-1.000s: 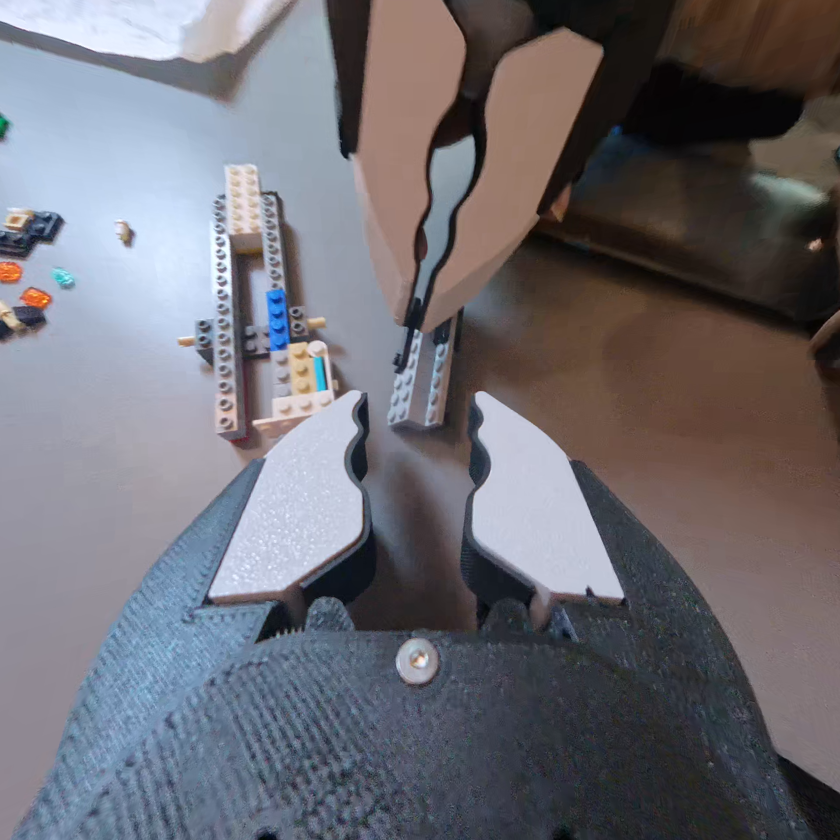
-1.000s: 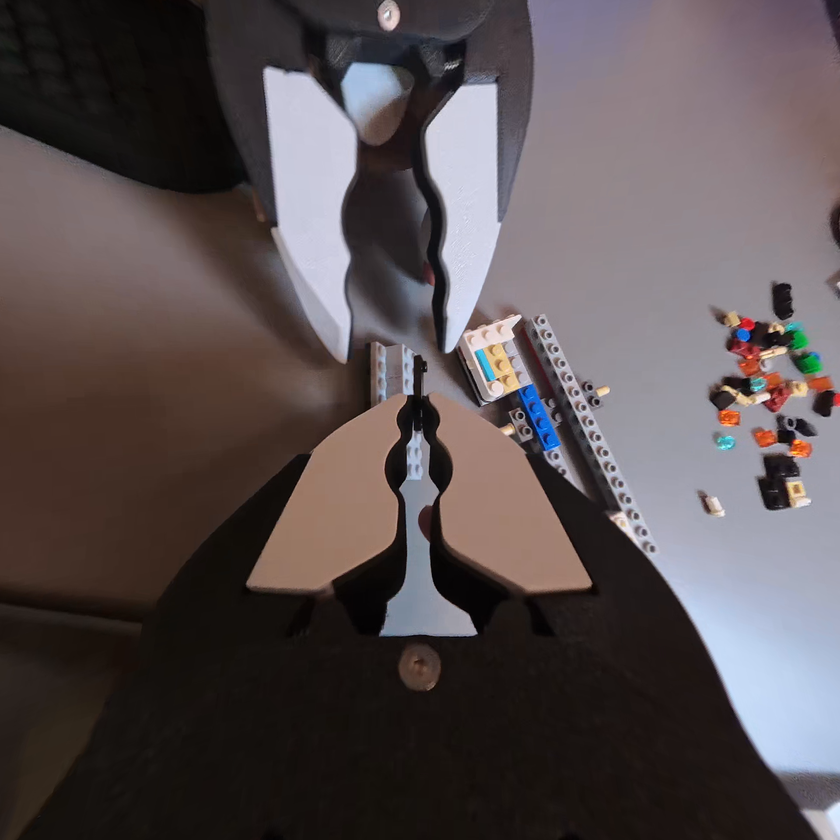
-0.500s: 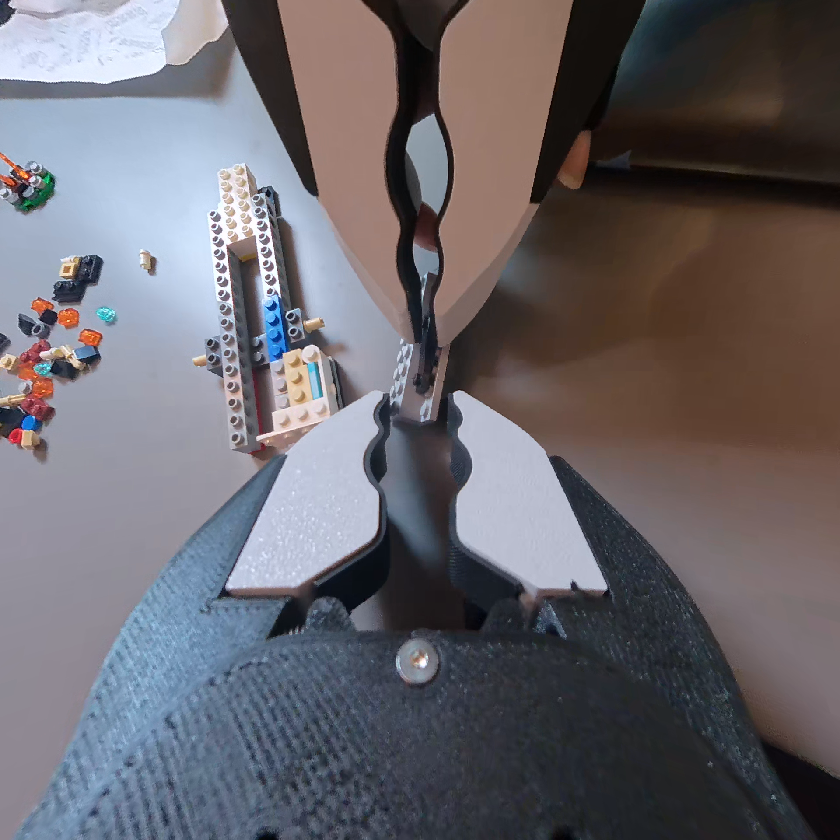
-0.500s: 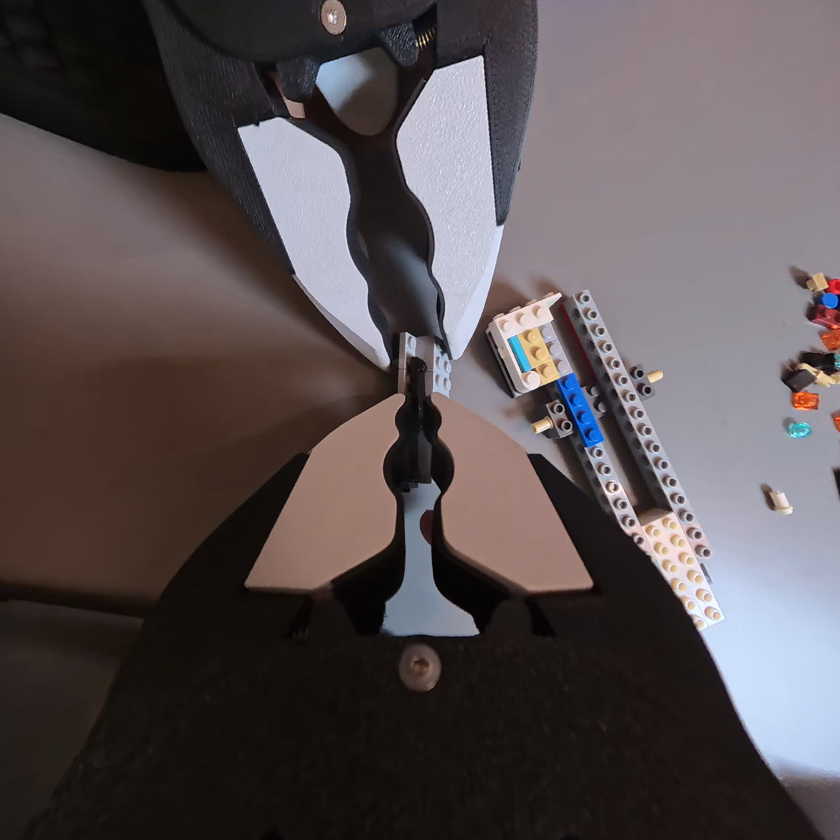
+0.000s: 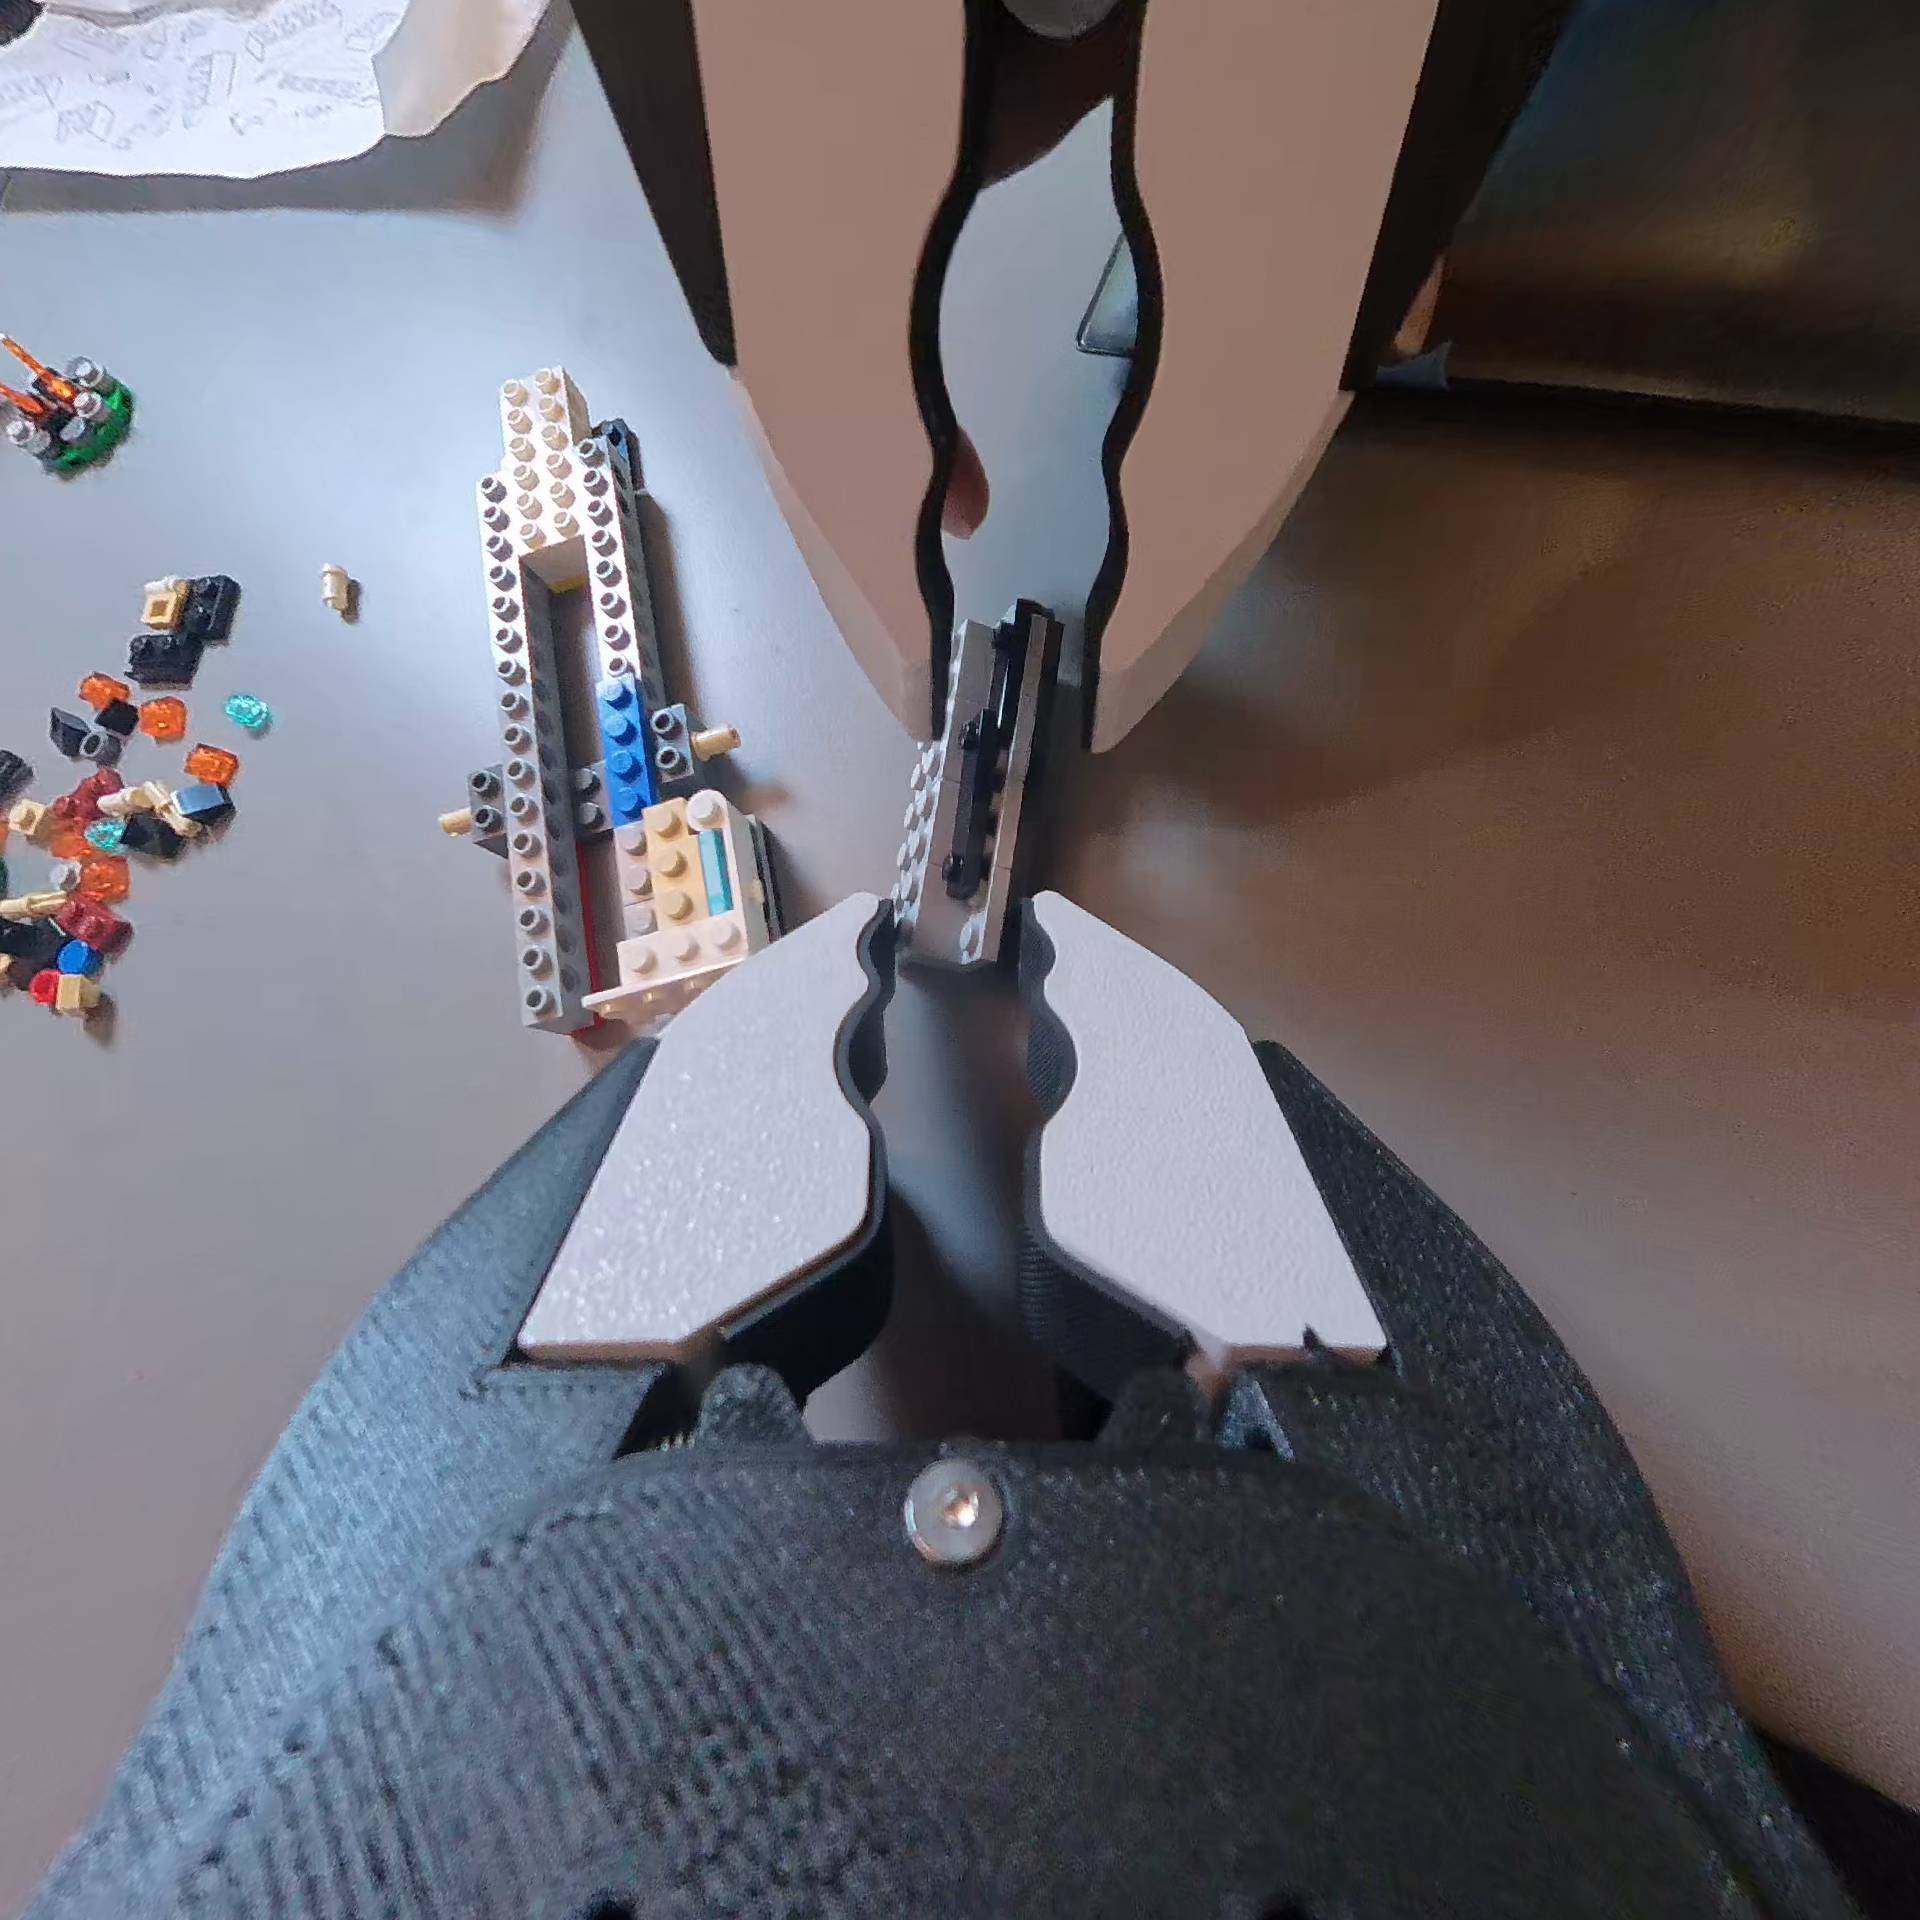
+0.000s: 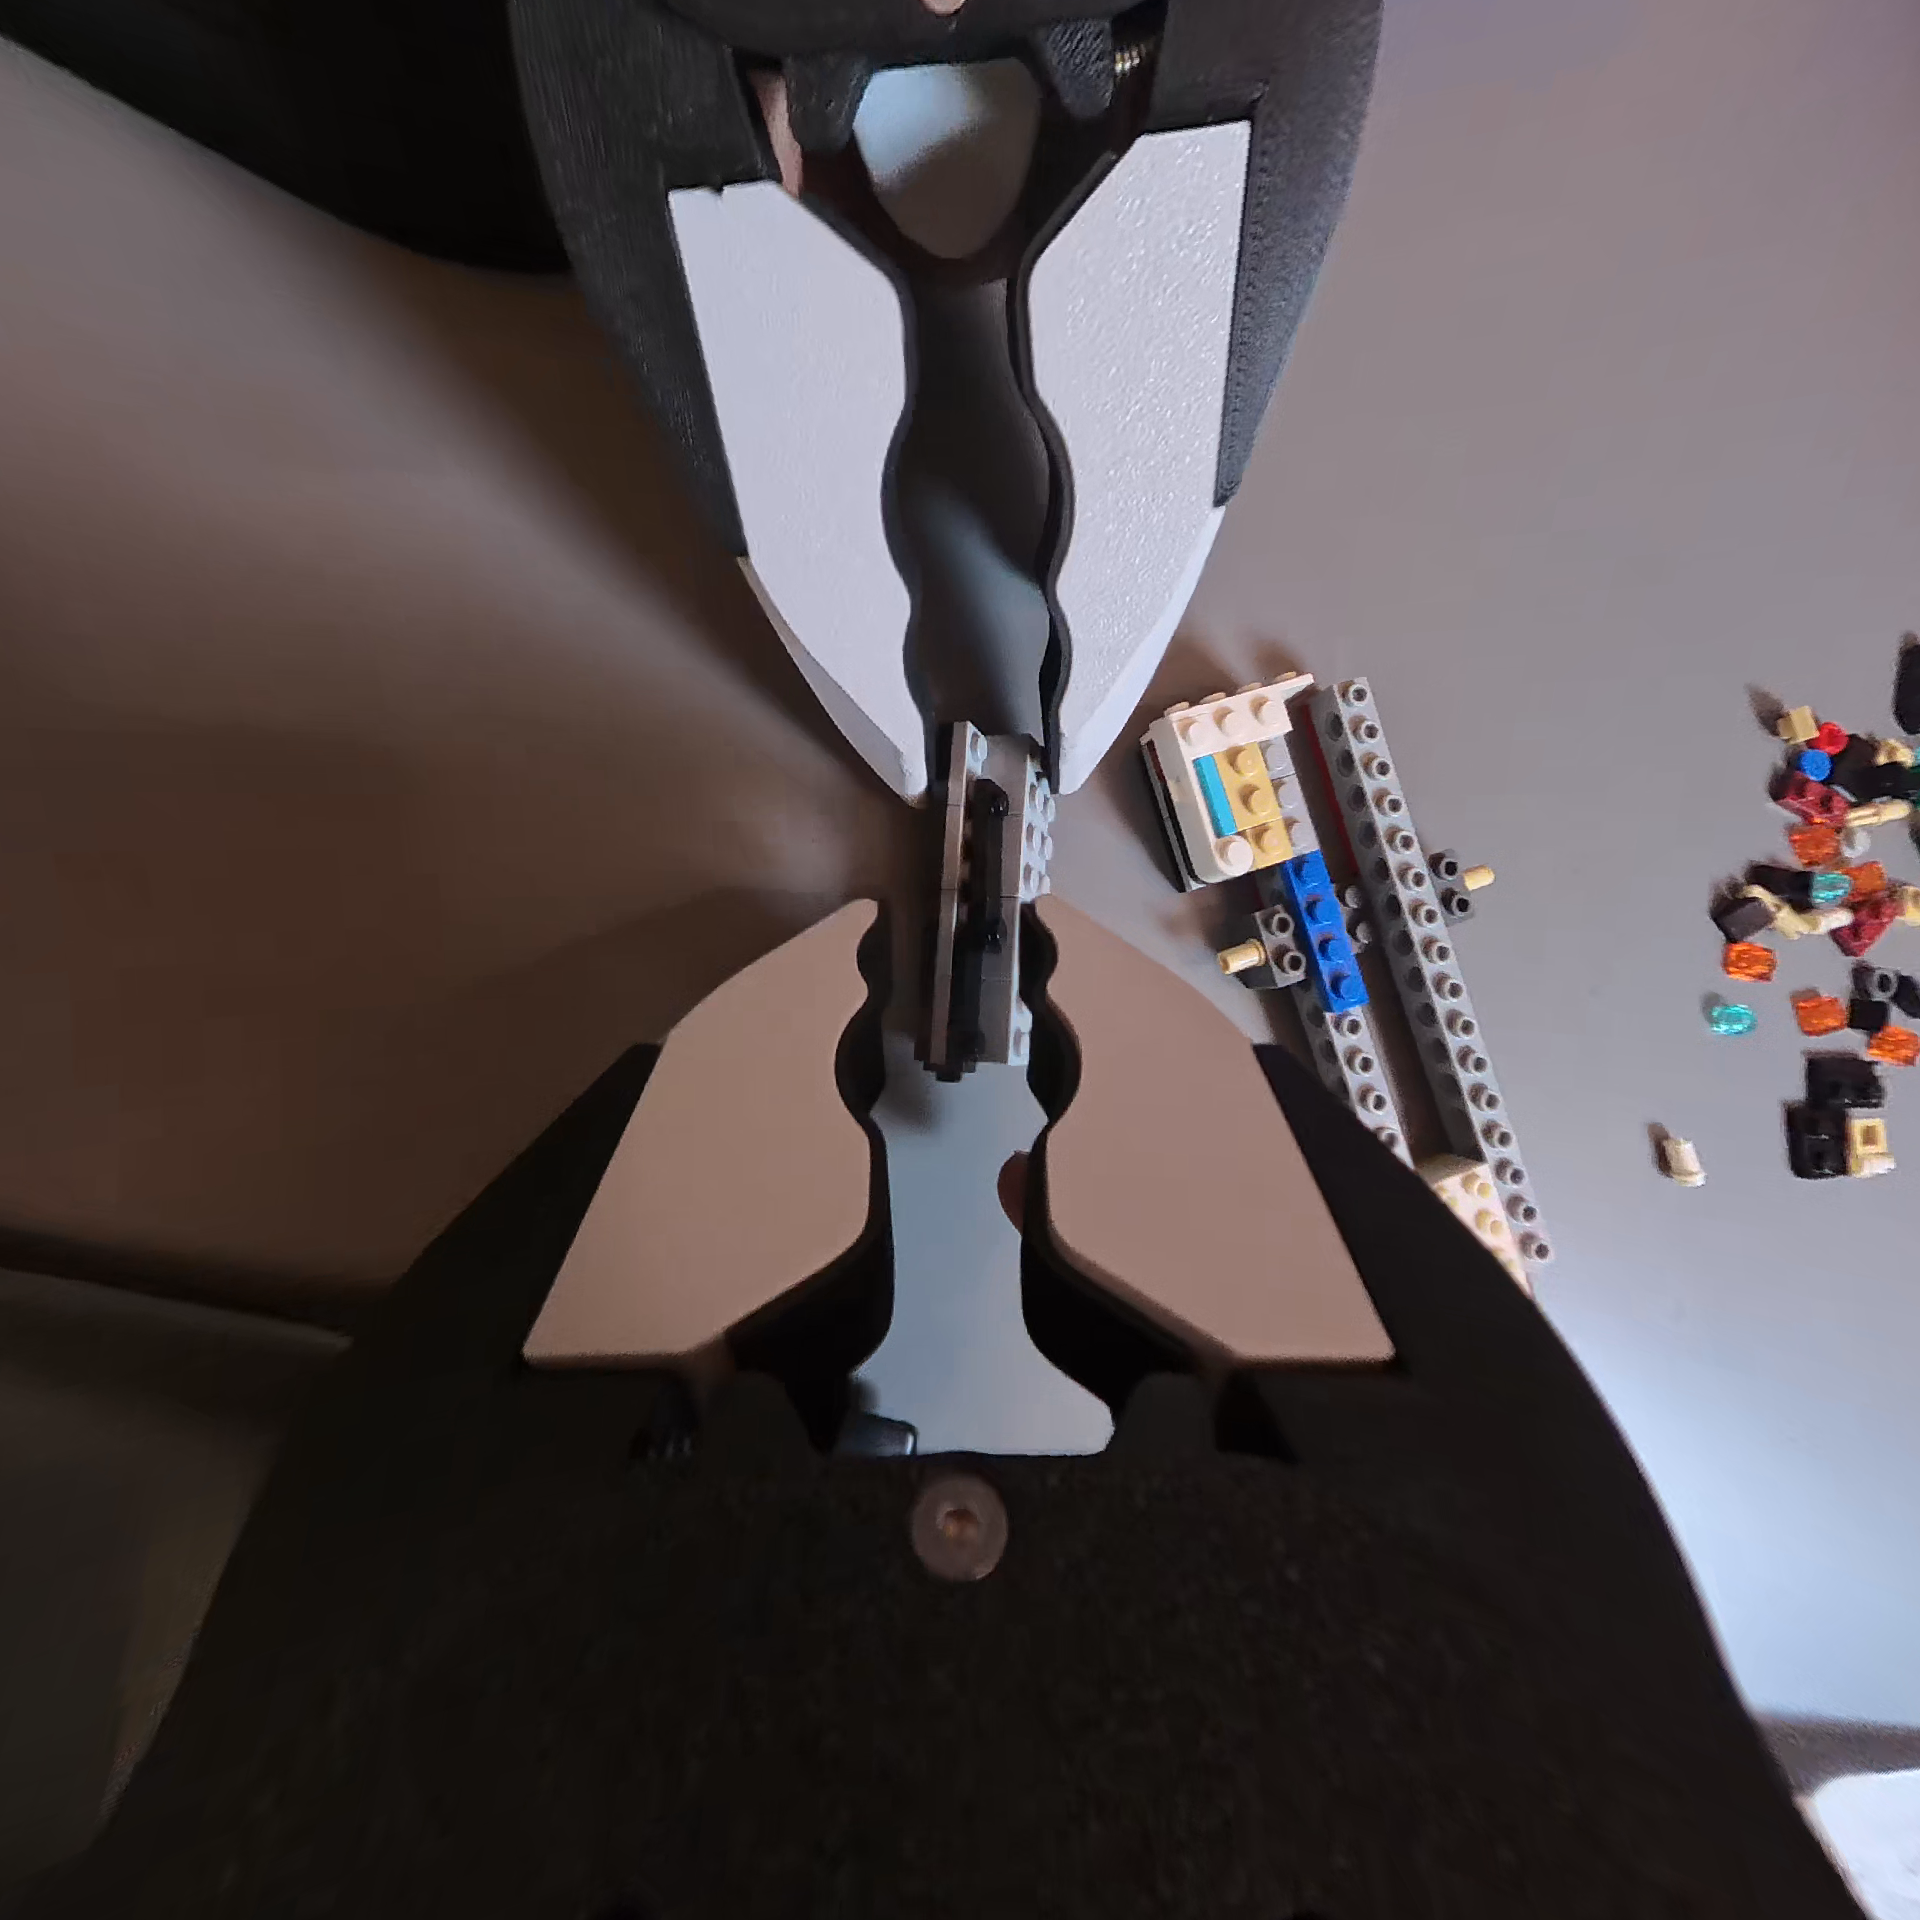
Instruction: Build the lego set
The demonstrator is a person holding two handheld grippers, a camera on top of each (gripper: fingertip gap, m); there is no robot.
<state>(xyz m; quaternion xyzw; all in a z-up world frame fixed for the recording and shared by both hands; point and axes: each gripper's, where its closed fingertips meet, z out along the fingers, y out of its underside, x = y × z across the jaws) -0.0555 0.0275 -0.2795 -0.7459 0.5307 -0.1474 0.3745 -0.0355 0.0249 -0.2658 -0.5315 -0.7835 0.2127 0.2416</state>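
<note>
A small grey plate assembly with a black strip [image 5: 977, 821] stands tilted on its edge just above the table. My left gripper [image 5: 954, 914] is shut on its near end. My right gripper [image 5: 1008, 722] comes in from the opposite side, and its jaws stand open loosely around the far end. In the right wrist view the assembly [image 6: 987, 904] runs between my right gripper [image 6: 956, 920] and the left gripper [image 6: 987, 784]. The main build, a long grey beam frame with blue, tan and white bricks [image 5: 582, 727], lies flat to the left, and it shows in the right wrist view [image 6: 1382, 935].
A pile of small loose pieces [image 5: 104, 810] lies left of the frame, shown at the right edge of the right wrist view [image 6: 1839, 894]. A tan pin [image 5: 338, 590], a small green build [image 5: 73, 416] and a paper sheet [image 5: 208, 83] lie farther off. A dark object [image 5: 1714, 208] stands at the far right. Both grippers' tips are close together, under 4 cm apart. Left tips and right tips are each some 15 centimetres from the tan pin [image 5: 338, 590]. Look for it in the right wrist view [image 6: 1678, 1154] too.
My left gripper closed onto the grey assembly's near end. My right gripper, shut on it before, has opened its jaws. The assembly is tipped up on its edge.
</note>
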